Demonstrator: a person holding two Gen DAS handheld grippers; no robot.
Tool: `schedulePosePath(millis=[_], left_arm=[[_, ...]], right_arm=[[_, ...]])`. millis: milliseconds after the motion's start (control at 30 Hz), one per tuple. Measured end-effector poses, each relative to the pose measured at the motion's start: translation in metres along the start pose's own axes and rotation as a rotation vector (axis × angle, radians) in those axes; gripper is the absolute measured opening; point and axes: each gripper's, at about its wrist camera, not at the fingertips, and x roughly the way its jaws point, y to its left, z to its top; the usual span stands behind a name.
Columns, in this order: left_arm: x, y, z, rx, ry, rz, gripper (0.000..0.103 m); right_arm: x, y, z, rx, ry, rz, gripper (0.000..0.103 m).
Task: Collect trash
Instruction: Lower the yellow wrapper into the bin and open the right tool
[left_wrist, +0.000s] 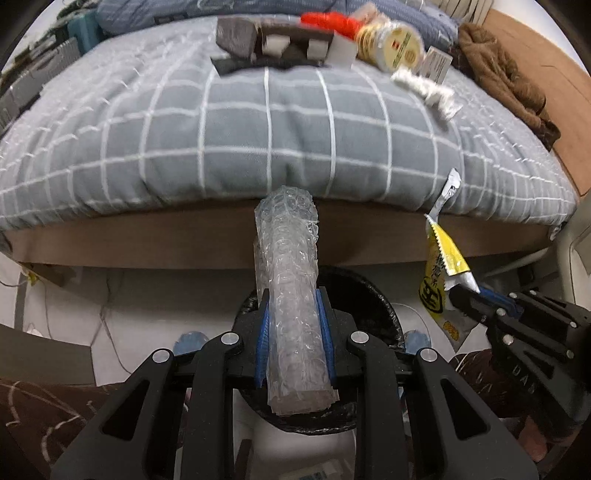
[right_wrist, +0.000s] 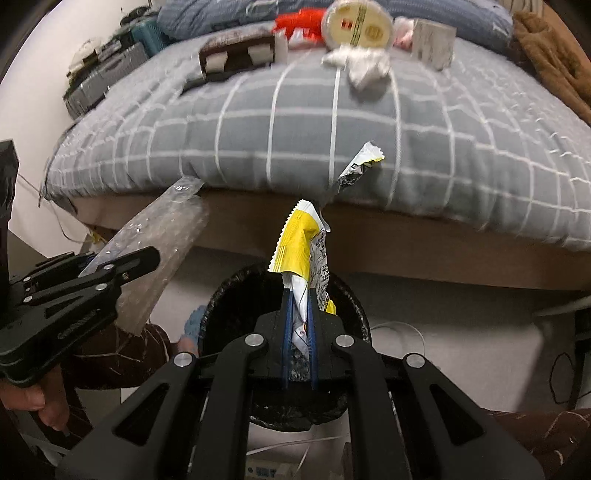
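Low in the frame, over the black bin (left_wrist: 384, 314), your left gripper (left_wrist: 293, 314) is clamped on a soft, feather-light roll of bubble wrap (left_wrist: 290, 266); your right gripper (right_wrist: 299, 306) pinches a thin, slippery yellow wrapper (right_wrist: 297, 240) at its lower end.

The left hand-held gripper (left_wrist: 291, 299) clamps a clear roll of bubble wrap (left_wrist: 290, 280) above a round black-lined bin (left_wrist: 384, 314), beside the grey checked bed (left_wrist: 258, 140).
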Motion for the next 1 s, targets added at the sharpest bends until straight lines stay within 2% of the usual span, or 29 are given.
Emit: schedulePosePath(millis=[333, 667, 833, 1000], left_arm=[[0.051, 0.006, -0.006, -0.016, 0.084, -0.008, 0.022], [0.060, 0.035, -0.019, -0.056, 0.114, 0.032, 0.022], [0.061, 0.049, -0.023, -0.083, 0.121, 0.045, 0.022], [0.053, 0.055, -0.022, -0.101, 0.118, 0.043, 0.022]], right_arm=[[0.058, 0.002, -0.008, 0.013, 0.131, 0.035, 0.007], [0.094, 0.022, -0.008, -0.015, 0.212, 0.066, 0.007], [0.100, 0.028, -0.010, -0.024, 0.225, 0.065, 0.012], [0.100, 0.034, -0.015, -0.042, 0.217, 0.053, 0.022]])
